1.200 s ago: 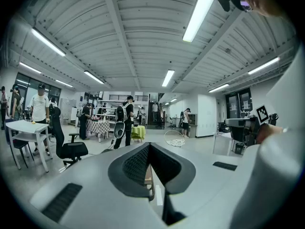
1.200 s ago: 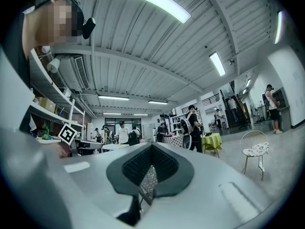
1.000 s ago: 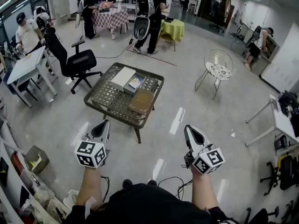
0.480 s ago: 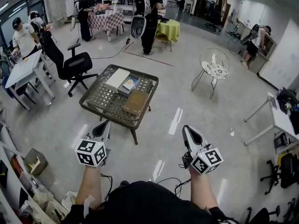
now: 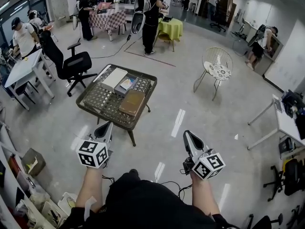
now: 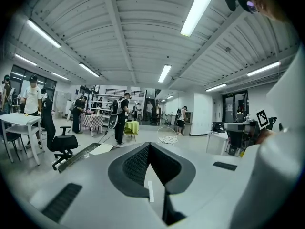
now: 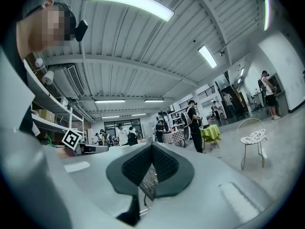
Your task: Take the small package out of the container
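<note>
A low dark mesh table [image 5: 97, 100] stands on the floor ahead of me. On it lie a white box [image 5: 114, 78], a brown box [image 5: 132, 103] and, between them, a small blue and yellow package [image 5: 127, 83] in a grey container [image 5: 120, 90]. My left gripper [image 5: 106, 126] is shut and empty, short of the table's near edge. My right gripper [image 5: 186, 134] is shut and empty too, off to the table's right. The left gripper view shows its jaws [image 6: 149, 144] closed, with the table [image 6: 78, 155] at the left. Mesh [image 7: 148, 176] shows behind the right gripper [image 7: 152, 146].
A white wire chair [image 5: 215, 68] stands to the right of the table, a black office chair [image 5: 76, 64] to its left. Several people stand at the back near a checked table [image 5: 110, 18]. Shelves with boxes [image 5: 33, 162] line the left. Cables [image 5: 171, 185] lie by my feet.
The table has drifted left and slightly up in the head view as I move. Both grippers keep their places in front of me and stay shut.
</note>
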Tool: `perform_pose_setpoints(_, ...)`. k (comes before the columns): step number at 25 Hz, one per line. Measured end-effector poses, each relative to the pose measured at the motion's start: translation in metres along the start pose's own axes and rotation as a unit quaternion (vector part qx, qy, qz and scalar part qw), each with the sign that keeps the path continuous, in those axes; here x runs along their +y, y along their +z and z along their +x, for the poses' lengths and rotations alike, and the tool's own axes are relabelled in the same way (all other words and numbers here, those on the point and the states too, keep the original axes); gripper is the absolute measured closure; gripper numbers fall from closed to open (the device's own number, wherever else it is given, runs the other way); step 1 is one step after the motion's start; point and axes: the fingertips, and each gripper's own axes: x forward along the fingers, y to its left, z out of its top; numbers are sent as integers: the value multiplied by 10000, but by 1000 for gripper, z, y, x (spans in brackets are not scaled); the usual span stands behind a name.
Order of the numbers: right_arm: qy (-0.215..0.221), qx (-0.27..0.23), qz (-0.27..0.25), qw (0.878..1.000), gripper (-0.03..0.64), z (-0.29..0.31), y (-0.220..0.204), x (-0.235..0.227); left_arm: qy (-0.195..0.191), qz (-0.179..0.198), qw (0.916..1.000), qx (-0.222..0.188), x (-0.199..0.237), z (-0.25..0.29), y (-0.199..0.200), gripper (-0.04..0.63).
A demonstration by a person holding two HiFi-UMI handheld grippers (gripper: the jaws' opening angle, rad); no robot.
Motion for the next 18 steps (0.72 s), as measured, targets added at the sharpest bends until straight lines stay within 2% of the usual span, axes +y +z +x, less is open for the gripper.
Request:
perform_pose_setpoints(8, -132, 247, 25, 9996, 607, 12, -8, -33, -34, -157, 9998, 125, 5, 54, -8, 595)
perform_pose_setpoints(12, -413, 403, 103, 9983, 607, 17, -12, -64, -212, -224, 9993, 230, 3, 96, -13, 595)
perform_pose_setpoints(18, -527, 648, 231, 9962, 607, 69, -28, -107, -274, -242, 9987, 367, 28, 160, -12, 595)
